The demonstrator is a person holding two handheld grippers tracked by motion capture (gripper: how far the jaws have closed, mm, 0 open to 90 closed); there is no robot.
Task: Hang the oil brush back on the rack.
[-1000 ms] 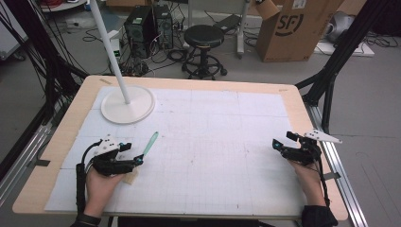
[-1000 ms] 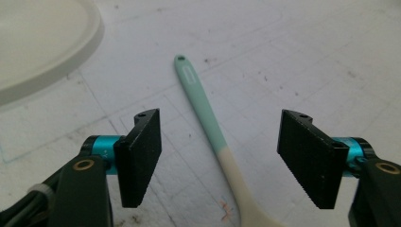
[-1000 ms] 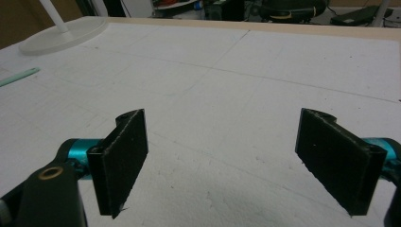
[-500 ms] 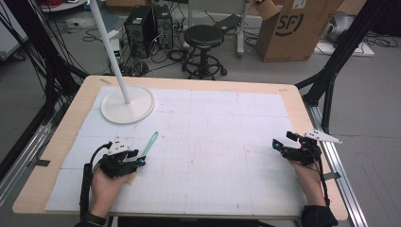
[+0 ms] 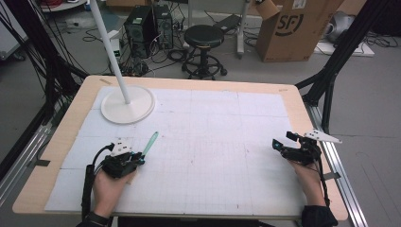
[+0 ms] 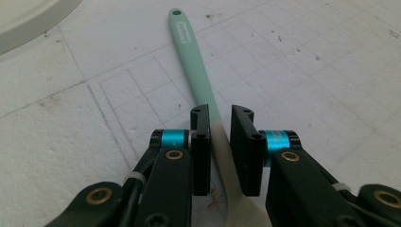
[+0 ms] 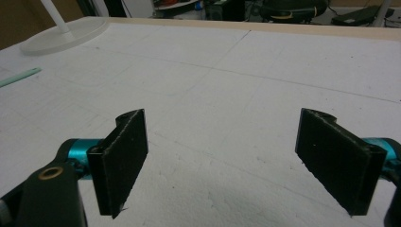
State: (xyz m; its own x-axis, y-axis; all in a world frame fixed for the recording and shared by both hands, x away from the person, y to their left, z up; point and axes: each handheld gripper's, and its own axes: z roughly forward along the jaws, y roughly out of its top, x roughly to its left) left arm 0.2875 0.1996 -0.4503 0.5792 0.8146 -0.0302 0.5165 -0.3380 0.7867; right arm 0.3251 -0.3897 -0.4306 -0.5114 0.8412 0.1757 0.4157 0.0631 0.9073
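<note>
White gridded table (image 5: 213,142), lamp base (image 5: 127,105) at 10 o'clock
High view: left gripper (image 5: 135,161) on the mint spatula (image 5: 150,143) at 8 o'clock. Left gripper view: jaws nearly closed around the handle, gaps visible. Right gripper view: right gripper (image 7: 222,156) wide open, empty

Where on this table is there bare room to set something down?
The wide middle of the white mat, between the left gripper and the right gripper, is bare, as is the far right stretch. The left side is crowded: the lamp base and the mint spatula between the left fingers.
</note>
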